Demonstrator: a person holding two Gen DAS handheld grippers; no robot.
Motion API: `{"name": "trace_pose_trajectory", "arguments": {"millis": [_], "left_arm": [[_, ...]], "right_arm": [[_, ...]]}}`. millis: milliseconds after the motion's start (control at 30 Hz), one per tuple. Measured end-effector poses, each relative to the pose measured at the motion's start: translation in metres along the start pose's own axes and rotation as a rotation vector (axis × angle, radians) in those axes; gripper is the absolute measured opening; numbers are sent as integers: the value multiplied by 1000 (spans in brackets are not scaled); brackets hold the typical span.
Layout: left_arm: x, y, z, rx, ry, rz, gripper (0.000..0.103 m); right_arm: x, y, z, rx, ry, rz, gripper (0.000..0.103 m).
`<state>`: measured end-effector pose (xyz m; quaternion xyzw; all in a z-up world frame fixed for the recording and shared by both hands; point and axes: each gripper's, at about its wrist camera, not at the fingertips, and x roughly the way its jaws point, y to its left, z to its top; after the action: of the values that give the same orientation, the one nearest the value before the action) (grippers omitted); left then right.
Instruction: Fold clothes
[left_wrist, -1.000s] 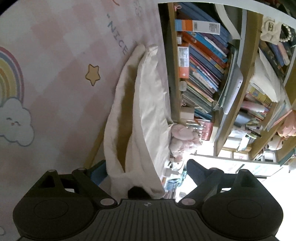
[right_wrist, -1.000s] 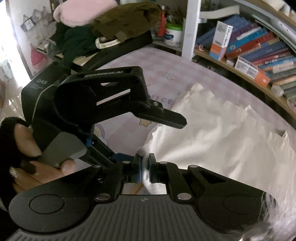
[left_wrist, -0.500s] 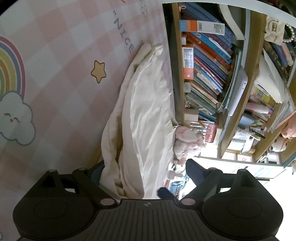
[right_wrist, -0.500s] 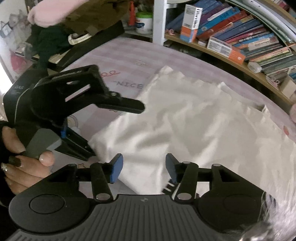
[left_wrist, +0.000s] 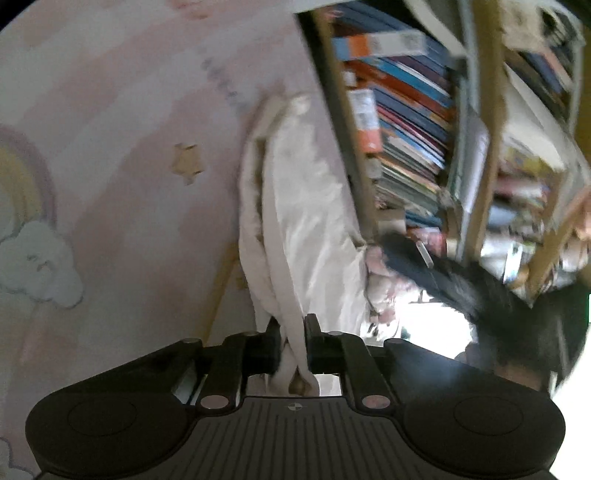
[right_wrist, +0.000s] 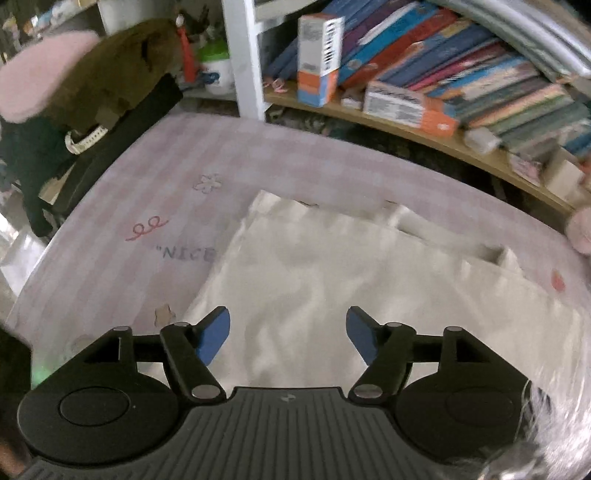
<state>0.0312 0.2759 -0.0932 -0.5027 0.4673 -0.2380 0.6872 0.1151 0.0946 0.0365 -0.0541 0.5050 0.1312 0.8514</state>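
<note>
Here, the left tool (left_wrist: 291, 347) is closing on a bunched edge of the cream garment (right_wrist: 351, 280), whose length runs away toward the bookshelf (right_wrist: 424, 136). The right tool (right_wrist: 288, 338), blue pads opening with nothing between them, hovers over the cloth's flat middle.

The pale pink checked cloth sheet (right_wrist: 221, 162) carries the printed word "NICE" in grey capitals after an opening quote mark; the box and book labels seem too blurred to read.
</note>
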Motion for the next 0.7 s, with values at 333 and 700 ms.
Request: {"name": "trace_pose_trajectory", "arguments": {"millis": [333, 700], "left_arm": [[4, -37, -1, 209, 16, 1, 11], [8, -43, 1, 261, 29, -21, 10]], "right_arm": [[89, 76, 48, -204, 141, -75, 67], [139, 110, 48, -350, 288, -190, 59]]}}
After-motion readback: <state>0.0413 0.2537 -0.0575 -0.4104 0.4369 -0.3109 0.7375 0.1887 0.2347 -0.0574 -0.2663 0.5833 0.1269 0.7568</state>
